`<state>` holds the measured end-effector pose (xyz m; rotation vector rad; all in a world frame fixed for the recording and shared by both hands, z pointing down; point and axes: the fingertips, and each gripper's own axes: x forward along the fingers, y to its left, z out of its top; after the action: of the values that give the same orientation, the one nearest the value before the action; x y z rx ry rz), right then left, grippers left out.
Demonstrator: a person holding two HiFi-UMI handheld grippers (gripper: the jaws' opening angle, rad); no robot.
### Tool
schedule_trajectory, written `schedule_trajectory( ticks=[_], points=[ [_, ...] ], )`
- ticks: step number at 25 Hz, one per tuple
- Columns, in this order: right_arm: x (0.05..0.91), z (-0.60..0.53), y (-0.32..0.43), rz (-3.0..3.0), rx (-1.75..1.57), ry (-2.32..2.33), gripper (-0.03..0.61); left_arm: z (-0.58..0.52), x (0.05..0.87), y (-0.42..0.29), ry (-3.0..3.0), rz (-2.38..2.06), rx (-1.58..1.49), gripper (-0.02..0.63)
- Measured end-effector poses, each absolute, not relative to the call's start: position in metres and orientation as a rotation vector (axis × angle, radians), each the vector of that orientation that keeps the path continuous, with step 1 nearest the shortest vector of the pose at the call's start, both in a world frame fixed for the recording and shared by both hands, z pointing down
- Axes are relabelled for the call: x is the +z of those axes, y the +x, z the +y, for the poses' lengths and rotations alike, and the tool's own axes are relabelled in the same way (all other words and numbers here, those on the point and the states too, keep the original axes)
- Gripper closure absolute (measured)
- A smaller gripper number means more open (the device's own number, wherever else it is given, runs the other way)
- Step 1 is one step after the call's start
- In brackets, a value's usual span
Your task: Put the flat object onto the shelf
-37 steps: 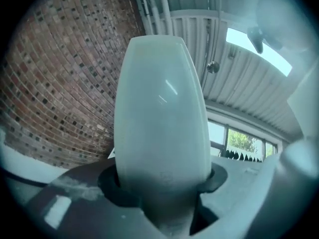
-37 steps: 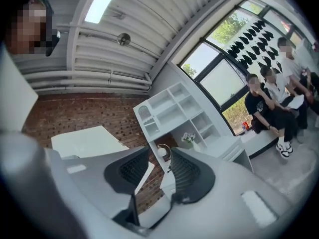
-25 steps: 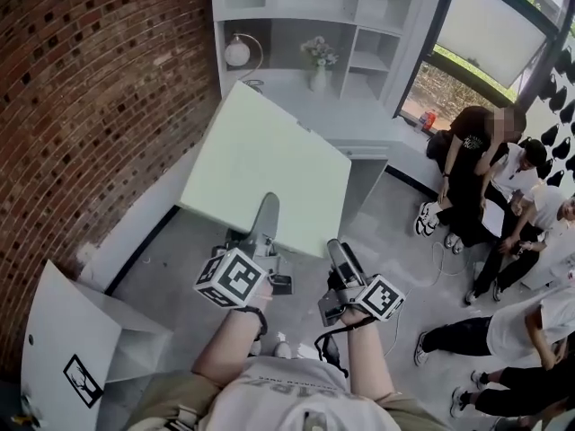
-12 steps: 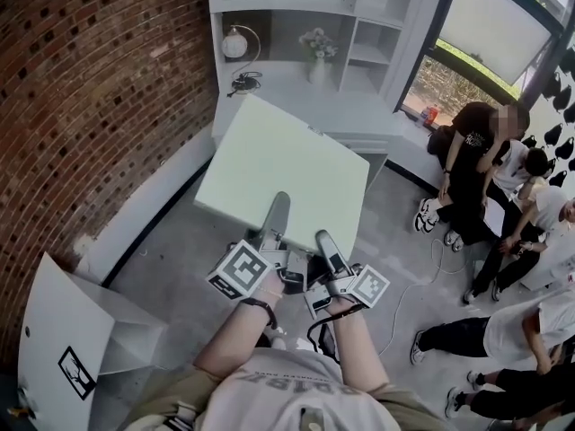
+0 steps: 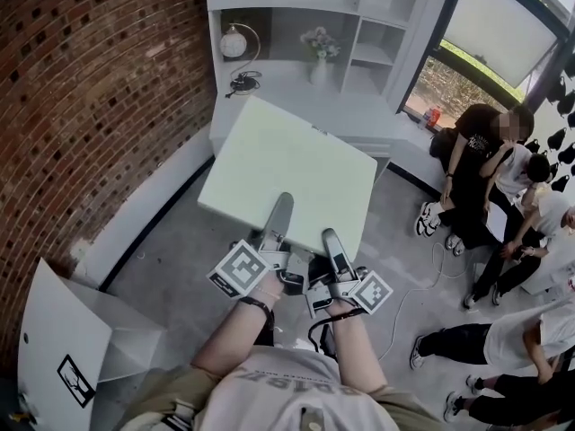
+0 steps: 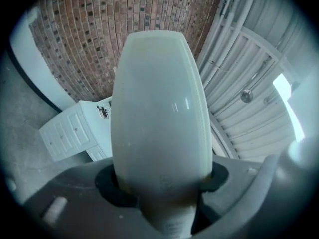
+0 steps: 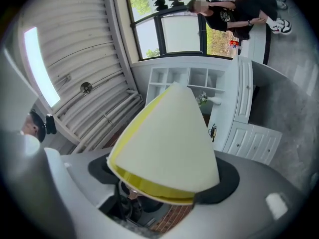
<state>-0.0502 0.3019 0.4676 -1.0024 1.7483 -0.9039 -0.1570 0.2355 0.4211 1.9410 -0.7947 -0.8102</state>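
A large flat pale-green board (image 5: 287,160) hangs tilted in the air in front of the white shelf unit (image 5: 359,25). My left gripper (image 5: 278,218) is shut on its near edge, one long finger lying across the top face. My right gripper (image 5: 331,242) grips the same edge just to the right; its jaws have just been closing with the board between them. In the left gripper view the board (image 6: 159,108) fills the space between the jaws. The right gripper view shows the board (image 7: 169,143) with a yellow edge, and the shelf unit (image 7: 184,78) beyond it.
A white counter (image 5: 305,106) under the shelves carries a round lamp (image 5: 235,43) and a vase of flowers (image 5: 319,57). A brick wall (image 5: 90,106) runs along the left. A white cabinet (image 5: 63,339) stands at lower left. Several people (image 5: 503,196) sit at the right.
The board has shifted right and slightly toward the shelf unit. The right gripper has drawn in closer to the left gripper along the board's near edge.
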Motion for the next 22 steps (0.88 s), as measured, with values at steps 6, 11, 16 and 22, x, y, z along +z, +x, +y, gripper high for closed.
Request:
schedule_trajectory(
  ticks=[6, 11, 16, 22],
  points=[
    [0.452, 0.255, -0.030, 1.806, -0.796, -1.013, 0.167, 0.188, 0.412, -0.136, 1.997, -0.695, -0.805, 0.281],
    [0.431, 0.202, -0.009, 1.832, -0.721, -1.020, 0.169, 0.138, 0.399, -0.114, 2.104, -0.608, -0.731, 0.253],
    [0.414, 0.140, 0.009, 1.843, -0.679, -1.028, 0.172, 0.081, 0.389, -0.095, 2.178, -0.532, -0.671, 0.235],
    [0.404, 0.070, 0.031, 1.848, -0.663, -1.027, 0.173, 0.013, 0.377, -0.072, 2.219, -0.483, -0.660, 0.230]
  ],
)
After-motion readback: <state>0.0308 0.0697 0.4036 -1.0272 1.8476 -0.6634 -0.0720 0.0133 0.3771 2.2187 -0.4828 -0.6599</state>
